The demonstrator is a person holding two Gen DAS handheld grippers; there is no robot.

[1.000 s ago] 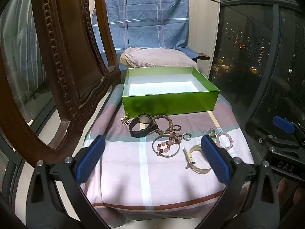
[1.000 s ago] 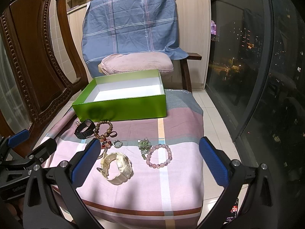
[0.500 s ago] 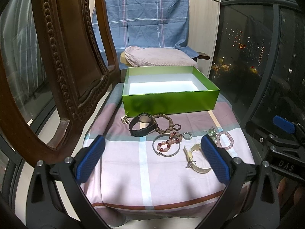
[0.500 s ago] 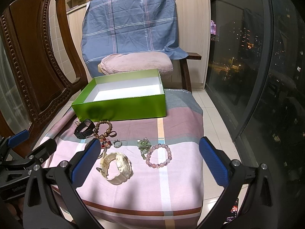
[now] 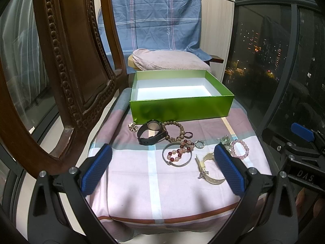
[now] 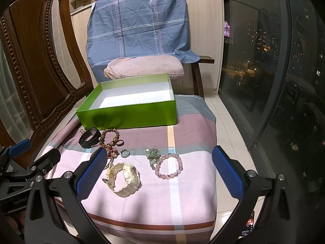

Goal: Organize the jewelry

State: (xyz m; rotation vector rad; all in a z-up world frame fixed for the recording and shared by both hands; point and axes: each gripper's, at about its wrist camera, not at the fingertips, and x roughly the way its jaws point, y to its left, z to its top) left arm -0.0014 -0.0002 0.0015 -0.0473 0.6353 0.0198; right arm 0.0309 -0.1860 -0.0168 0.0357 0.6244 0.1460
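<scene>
Plaid cloth (image 5: 154,179) — dark night window (image 6: 264,61) beyond

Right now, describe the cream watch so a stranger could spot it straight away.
Start at the open green cardboard box on the pink checked cloth. Nearest the cloth's front edge lies the chunky cream plastic wristwatch, the only pale watch; the other is black.

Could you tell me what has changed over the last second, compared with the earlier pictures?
Nothing has visibly changed. The left gripper and right gripper hang open and empty as before, above the cloth, and the cream watch, pink bracelet, black watch and green box lie where they were.
</scene>
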